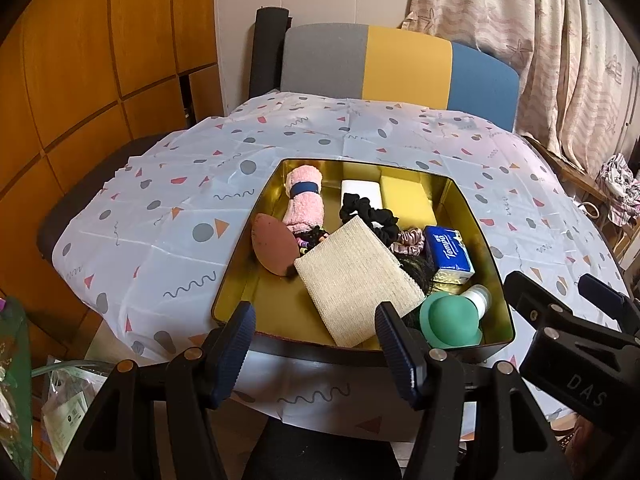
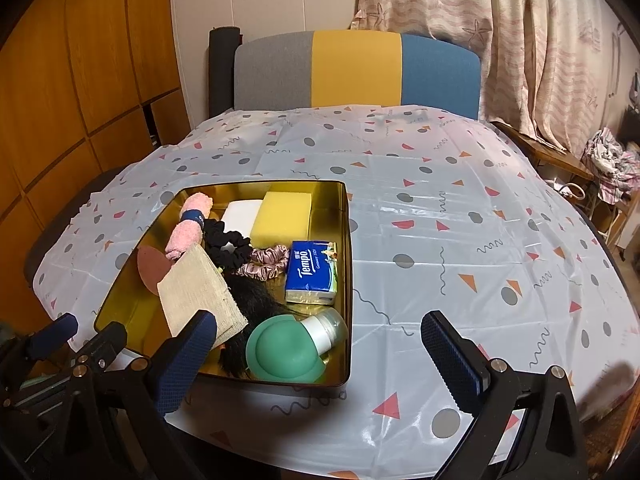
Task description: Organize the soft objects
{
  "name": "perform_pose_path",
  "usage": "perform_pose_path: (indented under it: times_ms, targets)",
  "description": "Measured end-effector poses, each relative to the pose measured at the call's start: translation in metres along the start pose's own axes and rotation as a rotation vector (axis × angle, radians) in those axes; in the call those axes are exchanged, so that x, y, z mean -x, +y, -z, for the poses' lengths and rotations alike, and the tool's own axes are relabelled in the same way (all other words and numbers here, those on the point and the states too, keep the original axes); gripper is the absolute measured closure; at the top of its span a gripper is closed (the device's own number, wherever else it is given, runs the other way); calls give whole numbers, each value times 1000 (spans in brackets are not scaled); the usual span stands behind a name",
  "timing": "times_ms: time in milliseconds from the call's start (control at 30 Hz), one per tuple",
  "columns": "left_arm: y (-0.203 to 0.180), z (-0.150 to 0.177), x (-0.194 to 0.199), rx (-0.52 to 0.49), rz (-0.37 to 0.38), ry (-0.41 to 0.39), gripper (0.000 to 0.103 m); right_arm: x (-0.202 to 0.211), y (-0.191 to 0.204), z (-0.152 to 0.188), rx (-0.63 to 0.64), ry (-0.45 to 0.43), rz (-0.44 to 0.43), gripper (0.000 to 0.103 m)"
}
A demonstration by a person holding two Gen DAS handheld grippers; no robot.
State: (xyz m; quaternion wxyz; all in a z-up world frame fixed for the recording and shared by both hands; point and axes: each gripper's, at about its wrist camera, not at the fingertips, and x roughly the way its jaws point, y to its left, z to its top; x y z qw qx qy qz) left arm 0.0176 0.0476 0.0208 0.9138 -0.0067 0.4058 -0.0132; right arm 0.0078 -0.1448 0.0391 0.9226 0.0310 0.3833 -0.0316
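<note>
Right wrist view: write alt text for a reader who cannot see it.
A gold-lined rectangular tin on a patterned white tablecloth holds a yellow sponge block, blue Tempo tissue pack, rolled pink towel and beige woven cloth. The open right hand-held gripper hovers near it.

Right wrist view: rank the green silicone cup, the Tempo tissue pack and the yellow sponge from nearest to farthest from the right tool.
1. Green silicone cup: near corner of the gold tin, just left of the right tool.
2. Tempo tissue pack: midway along the tin's right wall.
3. Yellow sponge: far end of the tin.
</note>
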Motion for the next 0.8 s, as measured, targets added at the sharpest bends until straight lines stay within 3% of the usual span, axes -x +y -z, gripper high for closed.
perform_pose_path:
  times_ms: [800]
  targets:
    - [-5, 2, 5, -34, -27, -53, 41, -4, -4, 0, -16, 18, 1, 0]
